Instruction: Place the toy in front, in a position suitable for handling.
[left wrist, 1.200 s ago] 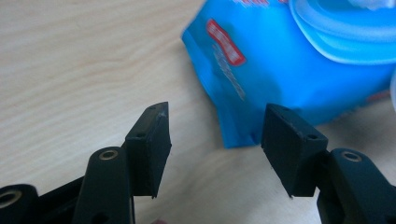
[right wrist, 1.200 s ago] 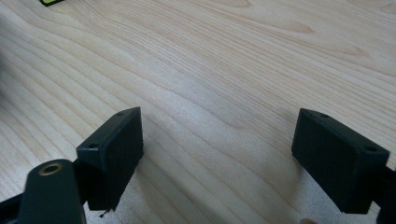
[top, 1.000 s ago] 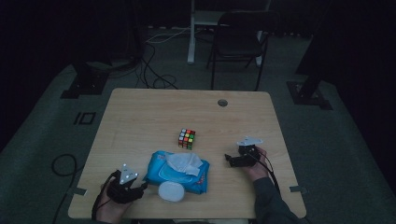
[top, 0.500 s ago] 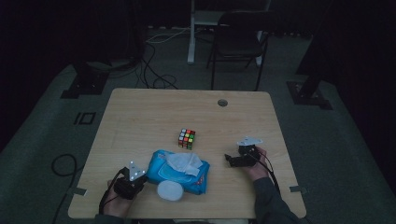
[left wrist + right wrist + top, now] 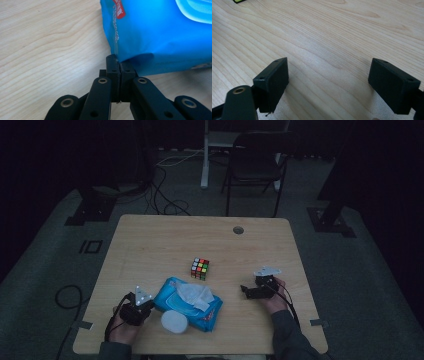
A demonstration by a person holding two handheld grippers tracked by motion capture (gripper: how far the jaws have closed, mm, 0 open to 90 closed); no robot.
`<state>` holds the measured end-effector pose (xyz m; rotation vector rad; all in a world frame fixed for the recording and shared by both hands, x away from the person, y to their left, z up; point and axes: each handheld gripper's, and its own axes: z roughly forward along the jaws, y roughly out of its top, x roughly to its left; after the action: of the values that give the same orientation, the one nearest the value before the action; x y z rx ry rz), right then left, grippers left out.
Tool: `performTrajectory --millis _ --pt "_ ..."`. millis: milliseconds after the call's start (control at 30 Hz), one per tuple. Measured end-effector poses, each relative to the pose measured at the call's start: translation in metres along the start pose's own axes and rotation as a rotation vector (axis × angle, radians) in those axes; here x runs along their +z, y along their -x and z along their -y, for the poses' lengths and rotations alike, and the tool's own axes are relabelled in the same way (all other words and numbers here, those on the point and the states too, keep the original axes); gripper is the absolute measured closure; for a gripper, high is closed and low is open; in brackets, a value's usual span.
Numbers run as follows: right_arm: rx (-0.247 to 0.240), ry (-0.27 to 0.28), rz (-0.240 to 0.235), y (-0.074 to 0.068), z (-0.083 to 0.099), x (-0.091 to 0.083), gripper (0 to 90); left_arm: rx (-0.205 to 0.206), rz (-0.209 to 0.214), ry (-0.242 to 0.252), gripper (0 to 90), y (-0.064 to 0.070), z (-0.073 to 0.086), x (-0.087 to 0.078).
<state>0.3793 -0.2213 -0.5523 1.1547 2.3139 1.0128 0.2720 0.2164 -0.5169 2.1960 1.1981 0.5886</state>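
- The left gripper (image 5: 117,61) had its two black jaws pressed together, and between them they pinched the thin sealed edge of the blue wet-wipe pack (image 5: 160,32).
- In the left gripper view, the pinched place was at the lower corner of the pack, where the blue film made a small fold just above the jaw tips.
- A red label (image 5: 119,10) was visible on the pack near the top of that view, and a lighter blue flap area showed at the upper right corner.
- In the high view, the left gripper (image 5: 141,301) lay at the near left part of the wooden table (image 5: 150,245), touching the left end of the wet-wipe pack (image 5: 210,312).
- The pack lay flat near the front edge of the table, with a white wipe (image 5: 196,295) standing out from its top opening.
- A round white lid (image 5: 174,321) rested just beside the near edge of the pack.
- The right gripper (image 5: 328,82) had its jaws wide apart, holding nothing, and only bare wood was between them.
- In the high view, the right gripper (image 5: 250,291) was at the near right part of the table, well apart from the pack.
- A Rubik's cube (image 5: 200,268) stood near the middle of the table, just behind the pack.
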Motion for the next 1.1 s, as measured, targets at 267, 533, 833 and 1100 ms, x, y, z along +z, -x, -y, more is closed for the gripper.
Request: performTrajectory --millis 267,533,833,1100 --pt "0.000 0.000 0.000 0.000 0.000 0.000 16.3 -0.032 -0.006 -0.004 89.0 -0.022 -0.006 0.007" --pt "0.000 0.000 0.000 0.000 0.000 0.000 16.3 -0.077 -0.045 -0.020 79.0 -0.057 -0.023 0.023" --pt "0.000 0.000 0.000 0.000 0.000 0.000 16.3 -0.125 -0.054 -0.062 76.1 -0.083 -0.043 0.046" --pt "-0.001 0.001 0.000 0.000 0.000 0.000 16.3 -0.115 -0.047 0.036 68.2 -0.071 -0.041 0.008"
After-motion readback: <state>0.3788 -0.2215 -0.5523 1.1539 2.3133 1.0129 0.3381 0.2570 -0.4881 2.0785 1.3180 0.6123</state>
